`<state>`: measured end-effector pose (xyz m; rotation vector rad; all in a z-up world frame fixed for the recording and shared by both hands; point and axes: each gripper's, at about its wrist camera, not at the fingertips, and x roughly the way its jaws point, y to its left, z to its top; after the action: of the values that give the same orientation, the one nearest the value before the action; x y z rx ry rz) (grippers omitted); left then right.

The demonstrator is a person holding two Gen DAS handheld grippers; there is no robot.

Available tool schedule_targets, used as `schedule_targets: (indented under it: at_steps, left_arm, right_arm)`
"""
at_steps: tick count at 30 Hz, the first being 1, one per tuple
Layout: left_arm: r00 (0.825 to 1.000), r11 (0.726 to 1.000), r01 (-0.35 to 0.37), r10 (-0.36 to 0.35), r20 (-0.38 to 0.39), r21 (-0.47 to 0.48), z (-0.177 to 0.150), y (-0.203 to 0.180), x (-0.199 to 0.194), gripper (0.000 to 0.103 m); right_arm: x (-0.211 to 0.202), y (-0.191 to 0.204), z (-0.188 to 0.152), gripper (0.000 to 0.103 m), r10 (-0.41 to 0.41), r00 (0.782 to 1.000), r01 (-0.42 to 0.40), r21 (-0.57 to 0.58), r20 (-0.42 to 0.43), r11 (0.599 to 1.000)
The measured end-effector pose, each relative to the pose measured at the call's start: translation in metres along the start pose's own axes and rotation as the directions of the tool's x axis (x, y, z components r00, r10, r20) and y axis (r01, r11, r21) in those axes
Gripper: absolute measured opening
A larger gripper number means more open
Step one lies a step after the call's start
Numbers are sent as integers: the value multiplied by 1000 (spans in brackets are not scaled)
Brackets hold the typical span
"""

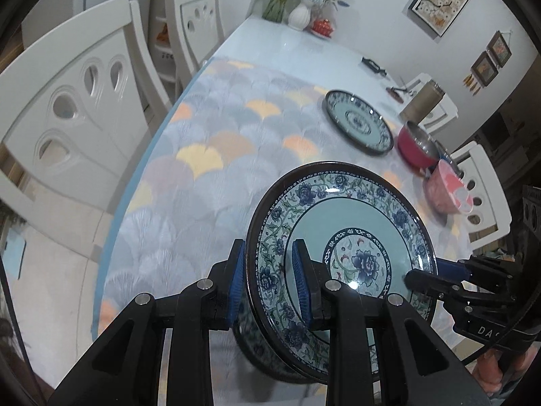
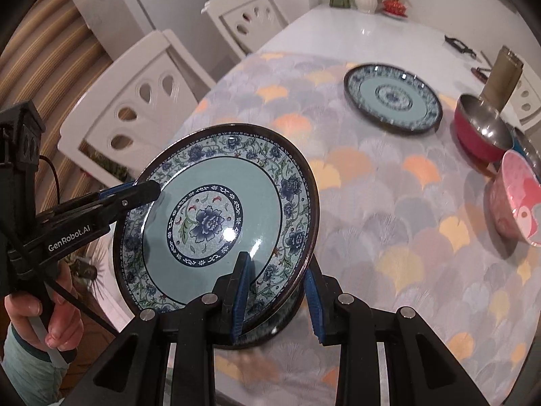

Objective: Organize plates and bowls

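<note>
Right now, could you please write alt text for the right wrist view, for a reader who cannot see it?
Two handheld grippers clamp opposite rims of a blue floral plate, holding it tilted above a fan-patterned tablecloth: the right gripper at the bottom, the left gripper from the left. Farther back lie a matching plate, a red bowl and a pink bowl.

Table [image 2: 389, 27] — patterned mat [image 2: 389, 186]; plate [image 2: 394, 99]

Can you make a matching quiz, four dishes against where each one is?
Things:
1. floral plate
2. second plate
3. red bowl
4. pink bowl

Places:
A. tipped, nearest the right edge
B. flat on the table, farther off
C. clamped by both claws
D. upright between the second plate and the pink bowl

Pairs: 1-C, 2-B, 3-D, 4-A
</note>
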<state>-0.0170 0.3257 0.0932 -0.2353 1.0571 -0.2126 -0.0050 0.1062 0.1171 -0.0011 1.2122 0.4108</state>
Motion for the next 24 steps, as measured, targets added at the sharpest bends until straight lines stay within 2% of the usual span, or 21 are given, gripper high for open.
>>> schedule_targets:
  at_steps: [13,24]
  left_arm:
    - [997,999,-32,32,-71,10,-29,4,14,24]
    - [994,999,-32,32,-103,3,-36,5,24,24]
  right_arm:
    - [28,-4,-25,31,7,996,-8,-18,-86,1000]
    - [42,-8,-30,31,-6,992,4,-23,-126,1000]
